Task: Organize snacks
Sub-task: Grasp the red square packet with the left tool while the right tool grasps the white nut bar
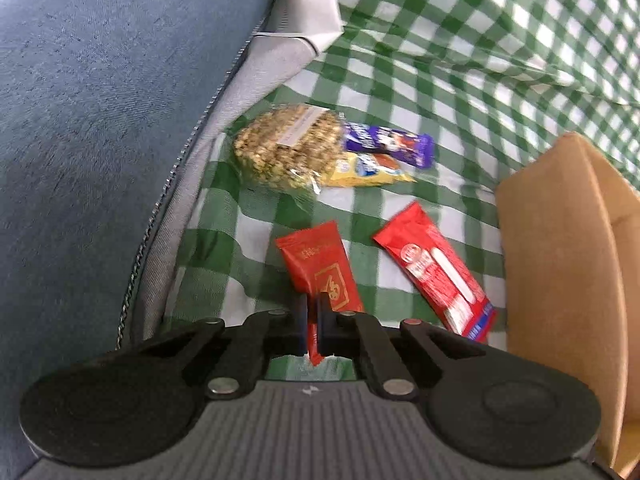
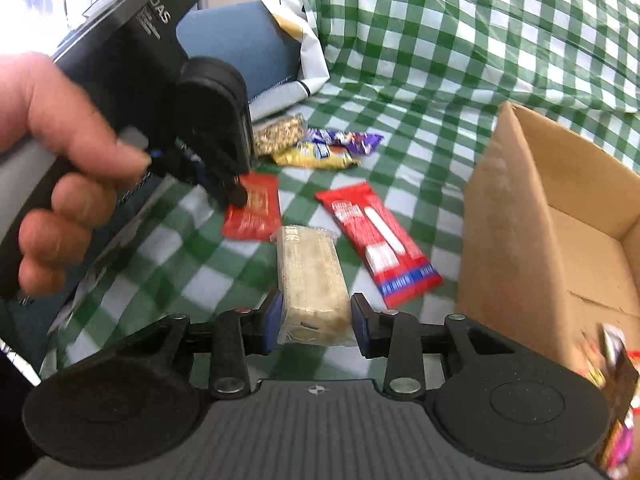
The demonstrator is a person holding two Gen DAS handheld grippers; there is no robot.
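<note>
Red foil marks the small square snack packet (image 1: 320,268) pinched at its lower edge between the closed jaws of the left gripper (image 1: 313,322), low in the centre of the left wrist view. In the right wrist view the same packet (image 2: 254,212) hangs under that gripper, with a person's hand (image 2: 60,168) wrapped round its handle at the left edge. The right gripper (image 2: 316,320) is closed partway on a pale beige wrapped bar (image 2: 312,280), its pads against the bar's two long sides at the lower centre of the frame. Just right of both packets lies a long red and white wafer bar wrapper (image 2: 380,240), flat on the green and white checked cloth (image 2: 440,60) that covers the bench. Further up the frame sit a clear bag of puffed grain (image 1: 288,148), a purple chocolate wrapper (image 1: 392,144) and a yellow packet (image 1: 368,168), touching one another. An open brown cardboard box (image 2: 532,216) stands at the right edge. Blue-grey fabric with a zip (image 1: 100,120) fills the upper left of the left wrist view.
</note>
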